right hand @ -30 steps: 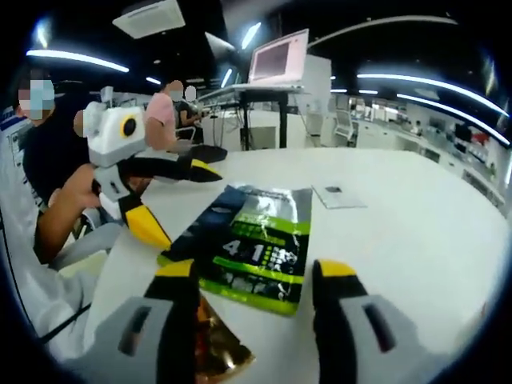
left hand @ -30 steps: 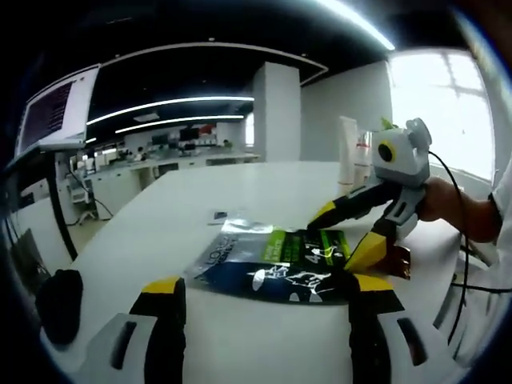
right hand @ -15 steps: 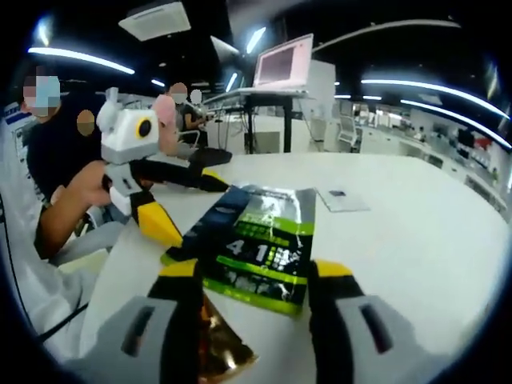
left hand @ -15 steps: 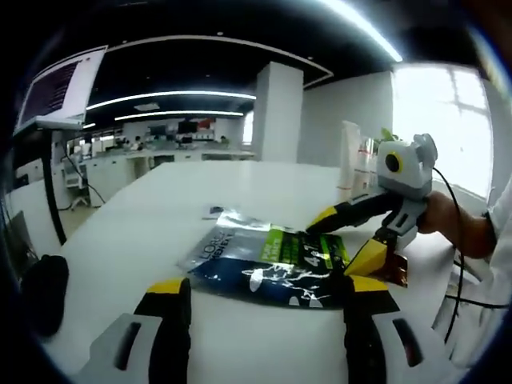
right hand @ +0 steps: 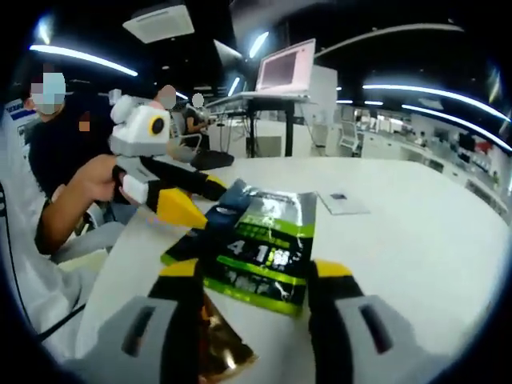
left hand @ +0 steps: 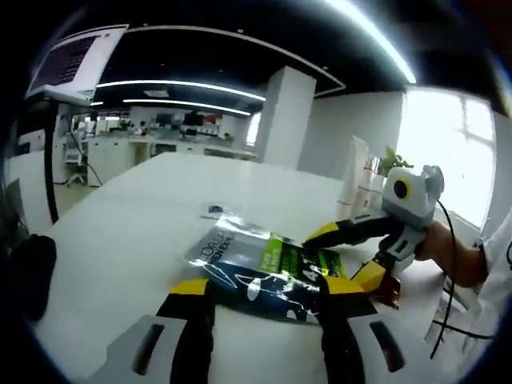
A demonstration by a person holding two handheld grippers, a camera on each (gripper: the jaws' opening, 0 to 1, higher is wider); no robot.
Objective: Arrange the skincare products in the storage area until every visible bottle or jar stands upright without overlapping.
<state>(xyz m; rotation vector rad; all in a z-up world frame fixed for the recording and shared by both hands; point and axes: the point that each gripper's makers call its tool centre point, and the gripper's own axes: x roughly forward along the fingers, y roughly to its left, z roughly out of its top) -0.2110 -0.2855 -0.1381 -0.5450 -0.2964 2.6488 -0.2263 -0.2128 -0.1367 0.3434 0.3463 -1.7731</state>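
A wide, smooth white bench (left hand: pixel 120 216) is stretching away through an open-plan office, with ceiling light strips glowing overhead, a white square pillar (left hand: pixel 284 120) standing behind, and a monitor on a stand (right hand: pixel 284 68) rising beyond the far edge. A flat, glossy foil sachet (left hand: pixel 268 264) in dark blue and green with a crinkled clear border is lying on the bench. A smaller copper-coloured shiny packet (right hand: pixel 216 340) is sitting at its near corner. Two tall pale bottles (left hand: pixel 358 178) are standing upright well beyond it, near a bright window. The left gripper (left hand: pixel 268 292) is holding its yellow-tipped fingers apart at the sachet's near edge, gripping nothing. The right gripper (right hand: pixel 254 276) is likewise spreading its fingers over the sachet, empty.
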